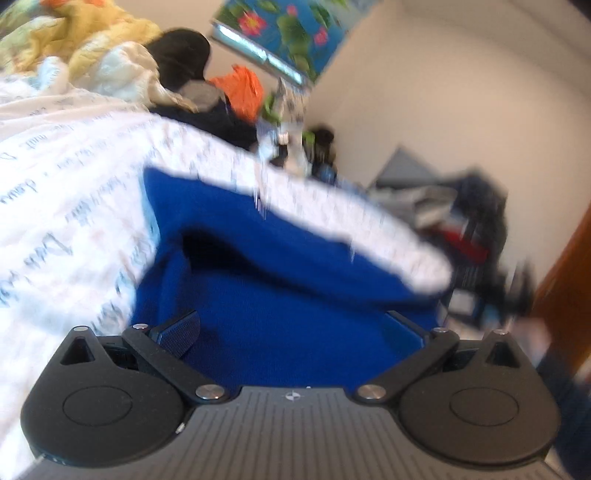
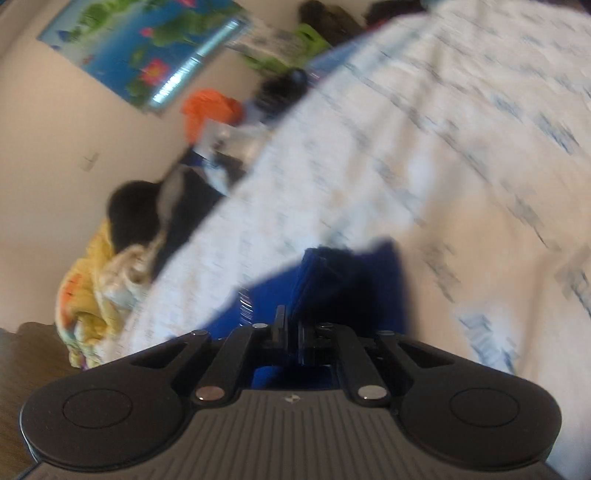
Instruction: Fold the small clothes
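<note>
1. Only our left wrist view shows a cluttered heap of dark things [image 1: 454, 221] against the far wall and a brown wooden edge [image 1: 569, 266] at the right; only our right wrist view shows a dark wooden surface [image 2: 22, 354] at lower left. Both views share the bed, a pile of clothes [image 1: 110, 55] at its far side, an orange item [image 1: 240, 88] and a flowered poster [image 1: 280, 29] on the wall.
2. The small blue garment [image 1: 280, 295] lies on the bed's white sheet printed with script [image 1: 66, 177]. It is deep royal blue and plain, with a dark fold opening across it. Both views are blurred.
3. Our left tongs [image 1: 291, 332] stand wide apart, low over the blue cloth, which fills the gap between them; we cannot tell whether they touch it.
4. Our right tongs [image 2: 291, 332] are pressed together, clamped on a bunched edge of the blue garment [image 2: 332, 288], which rises in a ridge just ahead of them. The view is tilted, so the bed slopes across the frame.
</note>
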The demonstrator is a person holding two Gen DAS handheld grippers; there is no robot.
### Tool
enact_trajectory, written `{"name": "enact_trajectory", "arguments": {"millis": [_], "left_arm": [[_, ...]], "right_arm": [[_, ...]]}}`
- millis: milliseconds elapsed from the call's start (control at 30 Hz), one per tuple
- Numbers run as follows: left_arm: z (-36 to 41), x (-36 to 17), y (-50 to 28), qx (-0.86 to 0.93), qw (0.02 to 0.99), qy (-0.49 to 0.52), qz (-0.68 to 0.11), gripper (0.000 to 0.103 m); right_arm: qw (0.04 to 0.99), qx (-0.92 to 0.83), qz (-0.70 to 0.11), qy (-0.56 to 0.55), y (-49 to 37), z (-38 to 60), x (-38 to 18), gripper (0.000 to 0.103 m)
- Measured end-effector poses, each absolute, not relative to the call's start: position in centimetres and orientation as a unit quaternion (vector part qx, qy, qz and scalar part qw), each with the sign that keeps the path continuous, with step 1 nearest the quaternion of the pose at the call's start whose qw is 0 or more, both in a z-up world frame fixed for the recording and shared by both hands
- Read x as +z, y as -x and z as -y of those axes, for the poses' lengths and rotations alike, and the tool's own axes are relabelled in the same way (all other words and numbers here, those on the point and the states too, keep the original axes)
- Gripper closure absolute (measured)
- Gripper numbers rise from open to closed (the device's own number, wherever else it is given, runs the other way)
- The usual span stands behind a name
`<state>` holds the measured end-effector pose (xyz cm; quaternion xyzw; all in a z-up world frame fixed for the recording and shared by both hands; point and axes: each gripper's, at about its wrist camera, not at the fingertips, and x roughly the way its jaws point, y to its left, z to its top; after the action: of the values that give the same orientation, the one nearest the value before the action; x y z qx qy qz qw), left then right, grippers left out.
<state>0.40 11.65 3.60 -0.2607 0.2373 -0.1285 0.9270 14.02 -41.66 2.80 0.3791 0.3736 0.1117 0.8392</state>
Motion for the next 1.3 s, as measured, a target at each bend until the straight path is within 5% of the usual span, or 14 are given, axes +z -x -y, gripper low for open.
{"name": "enact_trajectory", "arguments": {"millis": [167,333,400,500,733,900,1000,1133,1167,1200,1233,1267,1300], "left_arm": [[-17.4,5.8,-5.7,-0.076,0.900,0.363,-0.230,0.000],[-19.5,4.2,-13.0,-0.068,0.858,0.404,-0.308,0.004],[-18.8,3.4,-14.7,-0.060,0.856,0.386,-0.339,0.017],[-17.6,3.0,-15.9,-0.029,0.876,0.309,-0.370,0.079],[-14.6,3.9,-15.5,-0.014,0.922,0.148,-0.357,0.094],[-14.1,4.0,-15.2,-0.013,0.931,0.079,-0.357,0.092],[-15.1,3.6,-14.9,-0.017,0.932,0.073,-0.355,0.089],[-13.2,6.1,-12.6,0.014,0.949,0.032,-0.313,0.081],[-12.3,6.9,-11.6,0.016,0.957,0.040,-0.287,0.073],[-11.3,7.4,-10.9,-0.006,0.961,0.051,-0.273,0.050],[-9.9,7.6,-10.5,-0.039,0.961,0.060,-0.267,0.028],[-8.6,7.3,-10.4,-0.071,0.959,0.064,-0.268,0.021],[-7.4,6.7,-10.6,-0.094,0.955,0.059,-0.276,0.022]], "right_arm": [[0.843,0.139,-0.331,-0.400,-12.3,42.4,4.7,0.099],[0.841,0.137,-0.346,-0.393,-12.7,42.9,4.2,0.099],[0.841,0.129,-0.363,-0.379,-12.5,42.6,3.2,0.099],[0.837,0.106,-0.405,-0.352,-12.3,42.4,2.9,0.095],[0.933,0.064,-0.310,-0.174,-11.2,37.4,9.5,0.087],[0.903,0.103,-0.408,-0.087,-15.0,32.7,5.1,0.084],[0.922,0.135,-0.345,-0.110,-13.1,34.3,3.4,0.085],[0.919,0.094,-0.364,-0.121,-11.5,34.1,5.8,0.080],[0.924,0.098,-0.350,-0.121,-10.5,33.8,6.6,0.074],[0.928,0.115,-0.335,-0.120,-9.6,33.3,7.0,0.067],[0.929,0.130,-0.328,-0.114,-9.2,32.5,7.2,0.041],[0.929,0.136,-0.327,-0.102,-9.0,31.6,7.1,0.017],[0.930,0.135,-0.330,-0.083,-9.1,30.7,6.6,0.015]]}}
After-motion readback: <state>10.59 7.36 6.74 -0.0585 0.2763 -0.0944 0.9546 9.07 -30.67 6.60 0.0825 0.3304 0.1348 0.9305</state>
